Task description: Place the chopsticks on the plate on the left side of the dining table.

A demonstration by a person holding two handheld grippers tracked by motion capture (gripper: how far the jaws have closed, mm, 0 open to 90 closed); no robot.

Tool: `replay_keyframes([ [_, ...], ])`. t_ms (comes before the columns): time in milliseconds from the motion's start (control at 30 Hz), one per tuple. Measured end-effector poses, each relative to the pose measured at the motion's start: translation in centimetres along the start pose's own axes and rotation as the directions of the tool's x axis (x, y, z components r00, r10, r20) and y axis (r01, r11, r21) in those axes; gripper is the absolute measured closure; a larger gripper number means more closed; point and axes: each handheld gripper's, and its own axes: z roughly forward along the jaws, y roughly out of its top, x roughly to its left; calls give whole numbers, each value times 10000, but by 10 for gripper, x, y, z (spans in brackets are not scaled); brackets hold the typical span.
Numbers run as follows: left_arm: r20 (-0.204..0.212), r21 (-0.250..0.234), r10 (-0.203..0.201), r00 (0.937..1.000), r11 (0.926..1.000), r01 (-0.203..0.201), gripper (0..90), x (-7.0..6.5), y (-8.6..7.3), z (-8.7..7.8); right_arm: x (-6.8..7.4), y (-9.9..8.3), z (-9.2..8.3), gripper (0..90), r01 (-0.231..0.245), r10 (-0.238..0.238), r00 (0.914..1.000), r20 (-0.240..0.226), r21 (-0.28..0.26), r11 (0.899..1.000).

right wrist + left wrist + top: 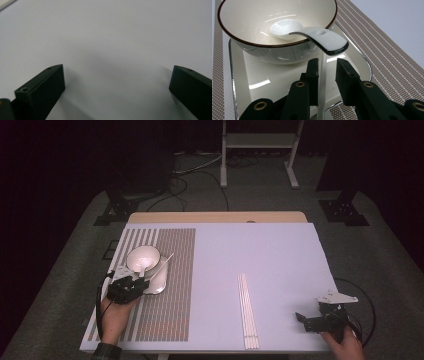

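A white bowl [143,257] with a dark rim stands on a shiny square plate [159,281] on the striped placemat [170,310] at the table's left. In the left gripper view the bowl [249,25] holds a white spoon [322,40], whose handle rests over the rim and points at my jaws. My left gripper [136,280] [327,66] sits just below the handle's end, jaws a little apart, pads not pressing on it. My right gripper [303,321] [117,75] rests open at the table's front right, with bare white surface between its jaws.
A bundle of white chopsticks [248,310] lies lengthwise near the front middle of the table. The plate [257,82] fills the space under my left jaws. A white stand [260,150] and cables are on the floor beyond the table.
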Motion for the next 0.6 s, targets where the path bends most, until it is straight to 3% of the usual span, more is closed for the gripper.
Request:
replay_keyframes([
  [233,85,-3,118,9999,9999,-118,660,-10,1,-2,0,0,0,0,0,0,10000,-1,1,10000],
  [600,432,24,327,9985,9995,-328,469,-23,3,-4,0,0,0,0,1,-1,10000,0,1,10000],
])
